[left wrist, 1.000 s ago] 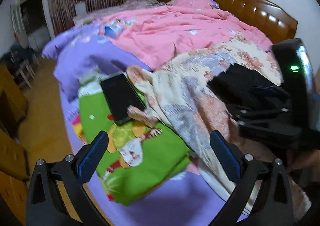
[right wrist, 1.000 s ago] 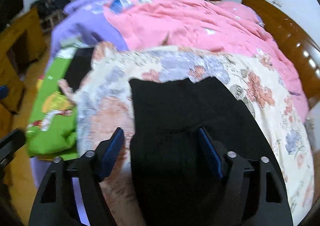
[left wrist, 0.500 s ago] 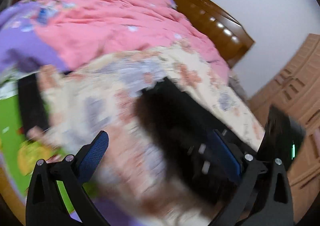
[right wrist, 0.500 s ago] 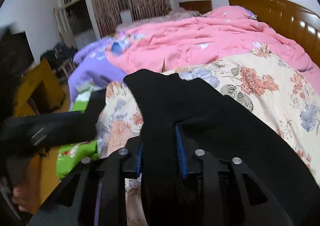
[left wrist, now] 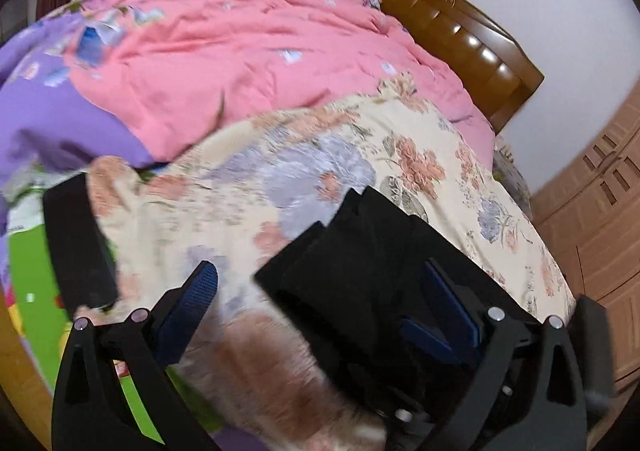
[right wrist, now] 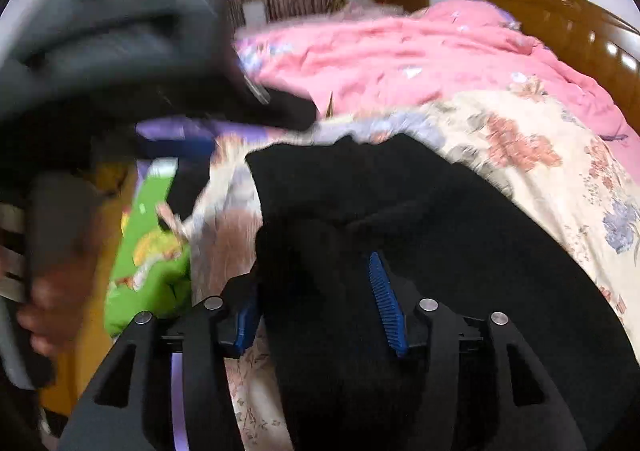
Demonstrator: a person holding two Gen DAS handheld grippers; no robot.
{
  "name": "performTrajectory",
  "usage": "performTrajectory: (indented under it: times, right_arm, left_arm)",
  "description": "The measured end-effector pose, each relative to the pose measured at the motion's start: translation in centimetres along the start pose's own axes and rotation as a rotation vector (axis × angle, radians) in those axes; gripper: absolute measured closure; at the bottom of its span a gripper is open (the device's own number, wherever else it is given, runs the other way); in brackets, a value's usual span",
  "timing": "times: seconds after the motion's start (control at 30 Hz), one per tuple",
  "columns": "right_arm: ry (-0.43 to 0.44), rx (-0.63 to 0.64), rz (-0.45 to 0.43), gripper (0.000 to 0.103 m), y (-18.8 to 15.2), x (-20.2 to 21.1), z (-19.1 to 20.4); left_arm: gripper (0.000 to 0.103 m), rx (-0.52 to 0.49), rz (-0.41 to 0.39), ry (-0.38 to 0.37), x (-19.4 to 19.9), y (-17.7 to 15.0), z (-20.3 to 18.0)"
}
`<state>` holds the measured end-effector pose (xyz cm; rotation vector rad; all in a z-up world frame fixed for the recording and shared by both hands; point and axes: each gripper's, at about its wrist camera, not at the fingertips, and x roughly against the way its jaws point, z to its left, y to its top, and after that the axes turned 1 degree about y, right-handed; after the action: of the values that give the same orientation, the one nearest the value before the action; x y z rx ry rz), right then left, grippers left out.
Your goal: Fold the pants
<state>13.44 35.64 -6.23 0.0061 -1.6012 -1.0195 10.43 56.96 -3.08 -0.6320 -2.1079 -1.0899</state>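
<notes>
So we've got the black pants point(right wrist: 400, 211) lying on the flowery blanket point(left wrist: 320, 171) at the near edge of the bed, with the pink quilt point(left wrist: 260, 51) bunched up behind and a green cartoon-print cloth point(right wrist: 148, 263) off to the left. Our right gripper point(right wrist: 320, 303) has a raised fold of the pants sitting between its blue pads point(right wrist: 386, 303), and the jaws are opening, so it's not really pinching anymore. Our left gripper point(left wrist: 320, 299) is spread wide with nothing in it, hanging over the near left corner of the pants.
</notes>
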Motion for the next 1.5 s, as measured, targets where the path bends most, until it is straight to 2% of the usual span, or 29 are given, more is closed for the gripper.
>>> performTrajectory:
  times: [0.03, 0.1, 0.27, 0.3, 0.33, 0.43, 0.5, 0.63, 0.87, 0.93, 0.97, 1.0, 1.03, 1.07, 1.1, 1.13, 1.2, 1.33, 1.4, 1.5]
  right_arm:
    - [-0.018, 0.024, 0.010, 0.034, -0.1, -0.2, 0.4]
    - [-0.056, 0.063, 0.037, 0.030, -0.3, -0.6, 1.0]
    - [-0.173, 0.185, 0.086, 0.030, -0.8, -1.9, 2.9]
    - [-0.184, 0.179, 0.069, 0.041, -1.0, -1.9, 2.7]
    - [-0.161, 0.132, 0.042, 0.058, -0.9, -1.5, 1.9]
    - [-0.039, 0.005, -0.023, 0.074, -0.9, 0.1, -0.7]
    - [0.033, -0.038, -0.073, 0.075, -0.9, 1.3, -1.9]
    - [0.086, -0.090, -0.129, 0.076, -1.2, 2.1, -3.0]
    - [0.118, -0.126, -0.171, 0.077, -1.4, 2.6, -3.6]
    - [0.129, -0.127, -0.166, 0.077, -1.4, 2.7, -3.5]
    - [0.129, -0.126, -0.156, 0.077, -1.4, 2.7, -3.5]
    - [0.127, -0.126, -0.145, 0.076, -1.4, 2.7, -3.4]
    - [0.124, -0.128, -0.130, 0.074, -1.4, 2.8, -3.4]
    - [0.130, -0.130, -0.111, 0.071, -1.4, 3.3, -3.5]
    - [0.128, -0.129, -0.106, 0.061, -1.5, 3.9, -3.6]
    - [0.102, -0.127, -0.112, 0.041, -1.9, 5.0, -3.9]
    - [0.071, -0.125, -0.139, 0.021, -2.9, 7.5, -4.9]
    - [-0.051, -0.087, -0.062, 0.021, -5.0, 10.0, -7.7]
    - [-0.113, -0.077, 0.004, 0.021, -6.4, 10.2, -9.5]
    - [-0.077, -0.089, 0.120, 0.021, -8.5, 9.1, -11.4]
  left_arm:
    - [0.002, -0.002, -0.010, 0.003, 0.6, -0.1, 0.2]
    - [0.002, -0.007, -0.031, 0.005, 1.8, -0.3, 0.6]
    - [0.002, -0.012, -0.030, -0.015, 3.0, -1.2, 1.5]
    - [0.002, -0.009, -0.022, -0.024, 2.8, -1.6, 1.7]
    - [0.002, -0.003, -0.013, -0.034, 2.7, -1.8, 1.9]
    - [0.002, 0.063, 0.008, -0.108, 2.2, -2.2, 3.1]
    - [0.002, 0.075, 0.013, -0.131, 1.8, -2.1, 3.2]
    - [0.002, 0.105, 0.037, -0.233, 0.8, -1.3, 2.0]
    - [0.002, 0.075, 0.145, -0.262, -3.9, -0.1, -1.7]
    - [0.004, 0.057, 0.178, -0.276, -5.8, 0.2, -2.9]
    - [0.015, 0.044, 0.192, -0.267, -6.8, 0.3, -3.4]
    - [0.037, 0.042, 0.206, -0.269, -7.4, 0.4, -3.7]
    - [0.045, 0.042, 0.224, -0.255, -8.1, 0.3, -3.8]
    - [0.059, 0.032, 0.228, -0.215, -8.6, 0.3, -3.8]
    - [0.065, 0.009, 0.227, -0.179, -8.9, 0.2, -3.8]
    - [0.067, 0.005, 0.224, -0.188, -9.0, 0.1, -3.5]
    - [0.075, 0.013, 0.189, -0.227, -8.2, 0.0, -2.8]
    - [0.077, -0.081, 0.083, -0.211, -5.6, 0.0, -3.9]
    - [0.077, -0.163, 0.018, -0.200, -3.8, 0.0, -5.6]
    - [0.077, -0.266, -0.051, -0.189, -1.4, 0.1, -8.1]
